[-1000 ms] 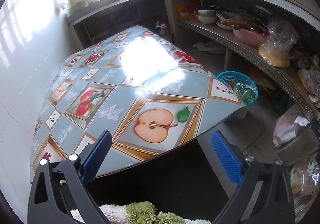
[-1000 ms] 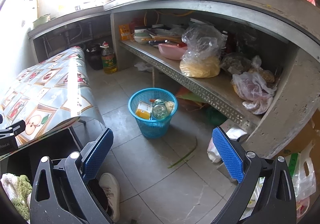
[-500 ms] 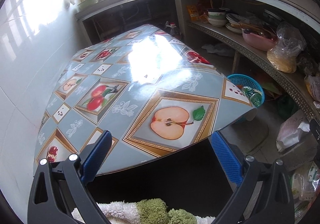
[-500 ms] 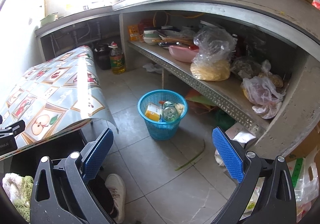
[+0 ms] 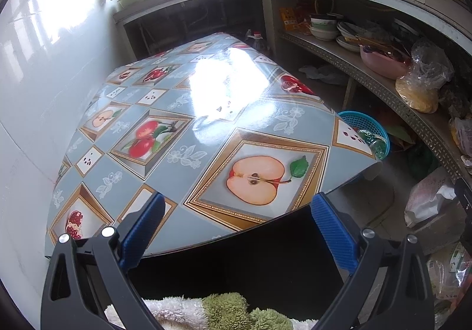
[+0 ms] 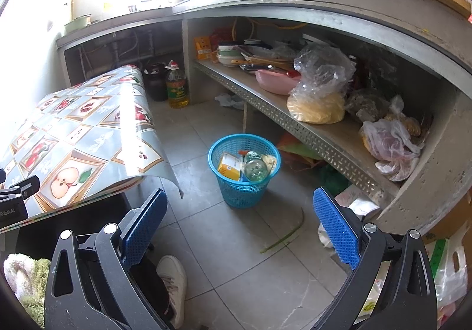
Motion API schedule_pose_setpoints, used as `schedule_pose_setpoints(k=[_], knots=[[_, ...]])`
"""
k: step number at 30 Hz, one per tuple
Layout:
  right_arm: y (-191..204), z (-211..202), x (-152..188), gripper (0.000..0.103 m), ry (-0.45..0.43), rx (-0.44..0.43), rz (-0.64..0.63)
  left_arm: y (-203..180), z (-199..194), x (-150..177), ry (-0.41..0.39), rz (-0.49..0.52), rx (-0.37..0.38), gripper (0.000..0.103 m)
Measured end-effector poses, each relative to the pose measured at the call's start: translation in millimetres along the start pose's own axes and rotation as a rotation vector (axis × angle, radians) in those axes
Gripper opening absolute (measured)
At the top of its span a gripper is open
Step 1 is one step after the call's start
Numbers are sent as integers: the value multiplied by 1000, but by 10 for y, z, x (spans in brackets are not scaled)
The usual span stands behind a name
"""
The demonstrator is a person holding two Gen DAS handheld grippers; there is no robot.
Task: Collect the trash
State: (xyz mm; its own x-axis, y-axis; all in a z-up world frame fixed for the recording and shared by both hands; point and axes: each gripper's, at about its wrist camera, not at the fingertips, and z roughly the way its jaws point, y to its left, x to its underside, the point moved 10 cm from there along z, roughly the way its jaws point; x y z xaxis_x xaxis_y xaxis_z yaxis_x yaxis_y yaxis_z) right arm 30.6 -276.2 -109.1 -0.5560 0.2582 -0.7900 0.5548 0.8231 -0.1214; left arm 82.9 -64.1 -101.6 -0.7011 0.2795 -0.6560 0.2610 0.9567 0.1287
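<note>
A blue plastic basket [image 6: 244, 173] stands on the tiled floor and holds a yellow carton [image 6: 229, 166], a glass bottle [image 6: 255, 169] and other scraps. Its rim also shows past the table corner in the left wrist view [image 5: 365, 126]. My right gripper [image 6: 240, 231] is open and empty, above the floor short of the basket. My left gripper [image 5: 237, 229] is open and empty, at the near edge of the table [image 5: 188, 129] with the fruit-print cloth. A green stalk [image 6: 283, 237] lies on the floor near the basket.
A concrete counter with a low shelf [image 6: 309, 129] runs along the right, loaded with bowls and plastic bags. An oil bottle [image 6: 176, 88] stands on the floor at the back. A shoe [image 6: 172, 280] is below my right gripper. Bags [image 5: 427, 203] lie on the floor at right.
Both views have shifted slightly: the table and basket sit a little further right and lower in frame. Both grippers stay open and empty.
</note>
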Motion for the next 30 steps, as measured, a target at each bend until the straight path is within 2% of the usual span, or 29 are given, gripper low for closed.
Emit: schedule_pose_setpoints(k=[13, 30], knots=[[-4, -23, -19, 95, -8, 5, -5, -135, -81, -35, -32, 20, 61, 97], [-29, -32, -46, 95, -16, 7, -5, -242, -184, -117, -79, 47, 78, 97]])
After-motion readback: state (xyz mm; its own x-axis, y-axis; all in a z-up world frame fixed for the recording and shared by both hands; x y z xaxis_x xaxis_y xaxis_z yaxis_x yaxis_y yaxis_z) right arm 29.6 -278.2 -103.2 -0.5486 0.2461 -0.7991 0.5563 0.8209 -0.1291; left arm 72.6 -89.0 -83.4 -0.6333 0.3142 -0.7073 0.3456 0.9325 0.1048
